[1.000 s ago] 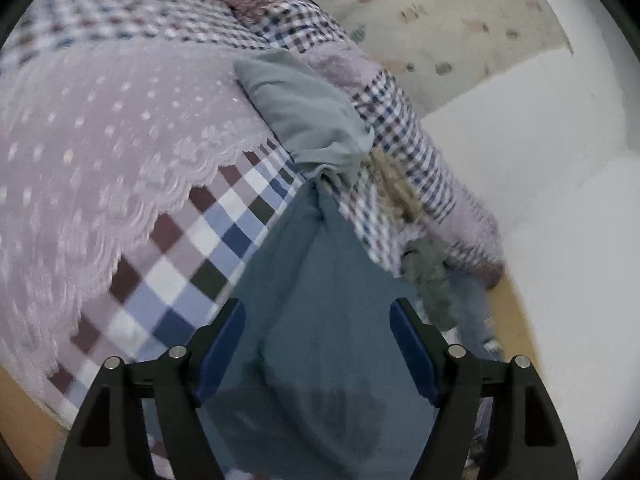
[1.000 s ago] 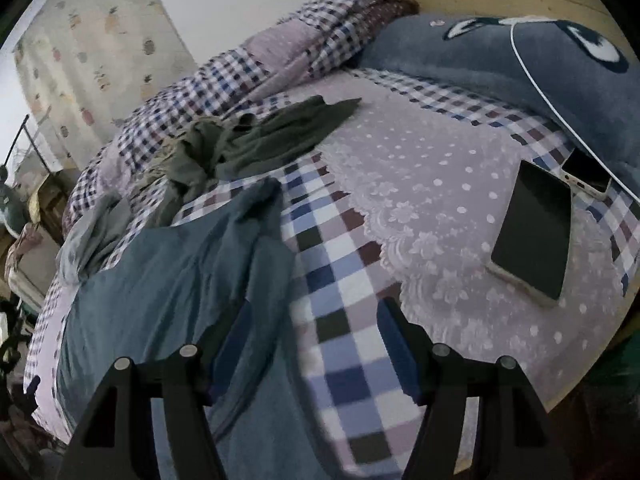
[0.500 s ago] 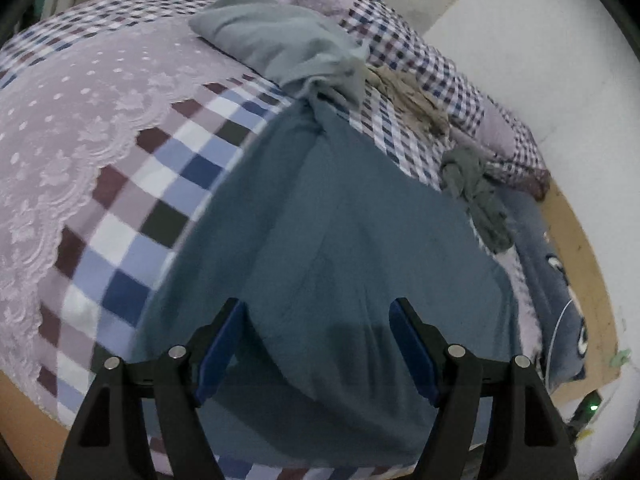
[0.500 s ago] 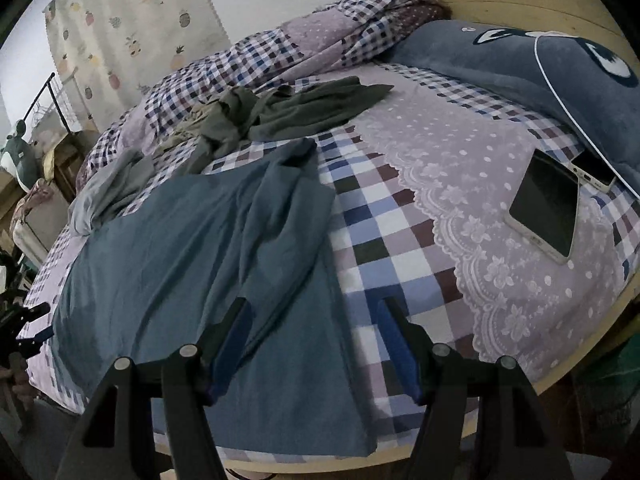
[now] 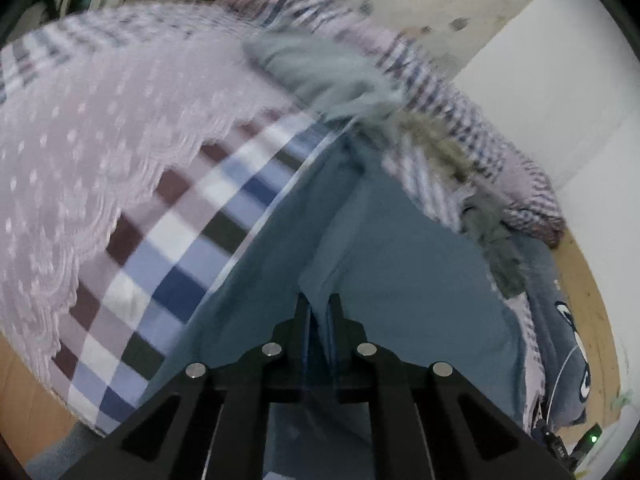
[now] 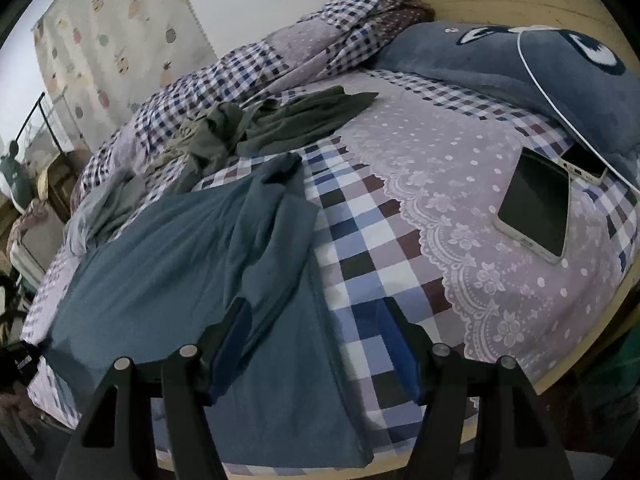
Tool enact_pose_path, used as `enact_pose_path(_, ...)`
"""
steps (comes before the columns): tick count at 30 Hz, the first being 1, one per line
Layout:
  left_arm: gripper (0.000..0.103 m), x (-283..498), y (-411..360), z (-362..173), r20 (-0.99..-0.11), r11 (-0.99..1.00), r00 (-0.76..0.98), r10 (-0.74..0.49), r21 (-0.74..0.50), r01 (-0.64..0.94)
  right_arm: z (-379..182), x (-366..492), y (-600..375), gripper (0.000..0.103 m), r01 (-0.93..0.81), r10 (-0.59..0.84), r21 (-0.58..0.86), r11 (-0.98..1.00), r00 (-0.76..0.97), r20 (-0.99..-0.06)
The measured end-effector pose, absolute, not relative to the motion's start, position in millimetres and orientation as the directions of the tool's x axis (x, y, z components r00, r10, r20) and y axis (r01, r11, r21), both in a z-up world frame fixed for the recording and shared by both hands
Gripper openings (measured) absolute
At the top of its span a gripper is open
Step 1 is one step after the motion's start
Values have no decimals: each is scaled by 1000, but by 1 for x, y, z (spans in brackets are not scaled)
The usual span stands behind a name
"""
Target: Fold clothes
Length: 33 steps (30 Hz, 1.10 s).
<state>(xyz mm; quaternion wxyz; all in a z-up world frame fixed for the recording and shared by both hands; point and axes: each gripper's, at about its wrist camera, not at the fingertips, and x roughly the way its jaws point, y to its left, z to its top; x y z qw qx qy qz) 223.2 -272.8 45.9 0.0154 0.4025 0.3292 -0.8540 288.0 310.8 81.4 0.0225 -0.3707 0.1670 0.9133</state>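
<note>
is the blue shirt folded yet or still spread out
Mostly spread: the blue shirt lies flat on the bed, one sleeve flopped across it. The left claw pinches its edge; the right claw is open.

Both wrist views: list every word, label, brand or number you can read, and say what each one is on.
None can be read.
Larger phone: screen dark, no text.
Smaller phone: no legible marking.
Blue pillow: cartoon eyes only, no lettering.
Curtain: fruit pattern, no words.
Blue garment: plain, no label showing.
Left wrist view: motion-blurred, nothing legible.
</note>
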Motion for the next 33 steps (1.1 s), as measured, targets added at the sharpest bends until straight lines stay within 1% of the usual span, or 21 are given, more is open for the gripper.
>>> enact_pose_path(6, 7, 220, -271, 41, -712, -783, -656, 250, -547, 296, 79, 280, 301, 69, -105, -139, 305, -947, -722, -678)
enact_pose_path(11, 7, 219, -270, 41, -716, -787, -653, 248, -542, 295, 77, 269, 276, 69, -10, -163, 245, -970, -720, -674)
enact_pose_path(12, 7, 219, -270, 41, -716, -789, -652, 248, -540, 294, 76, 266, 271, 68, 3, -161, 229, -973, -719, -676)
enact_pose_path(14, 7, 219, -270, 41, -717, -789, -652, 248, -540, 293, 71, 258, 260, 61, 29, -151, 186, -982, -711, -687)
enact_pose_path(15, 7, 219, -270, 41, -717, -789, -652, 248, -540, 293, 68, 253, 255, 44, 37, -139, 160, -986, -705, -695)
enact_pose_path(16, 7, 218, -270, 41, -717, -789, -652, 248, -540, 293, 65, 249, 250, 13, 43, -127, 136, -990, -700, -703)
enact_pose_path(17, 7, 218, -270, 42, -717, -789, -652, 248, -540, 292, 64, 247, 248, 2, 47, -120, 123, -991, -698, -706)
enact_pose_path(19, 7, 220, -271, 43, -708, -787, -661, 249, -545, 288, 68, 248, 245, 2, 56, -132, 131, -990, -705, -697)
enact_pose_path(22, 7, 222, -273, 46, -691, -782, -679, 250, -557, 278, 97, 270, 247, 2, 76, -189, 204, -976, -757, -625)
enact_pose_path(23, 7, 223, -274, 47, -684, -780, -684, 251, -562, 275, 102, 276, 250, 2, 75, -207, 234, -969, -762, -613)
enact_pose_path(25, 7, 223, -276, 47, -681, -774, -687, 254, -569, 278, 100, 280, 256, 2, 61, -229, 281, -958, -751, -620)
enact_pose_path(26, 7, 222, -277, 46, -683, -770, -684, 256, -572, 282, 97, 280, 258, 2, 53, -236, 295, -954, -740, -630)
enact_pose_path(29, 7, 221, -276, 43, -692, -765, -676, 255, -572, 296, 62, 264, 263, 2, -7, -202, 264, -964, -627, -752)
enact_pose_path(31, 7, 221, -275, 43, -695, -765, -673, 253, -570, 301, 53, 261, 266, 3, -23, -187, 252, -968, -607, -773)
enact_pose_path(32, 7, 221, -275, 43, -695, -764, -673, 254, -571, 301, 55, 261, 267, 5, -23, -190, 257, -966, -611, -768)
enact_pose_path(33, 7, 221, -275, 43, -694, -761, -673, 257, -574, 302, 57, 262, 268, 12, -25, -189, 261, -965, -621, -761)
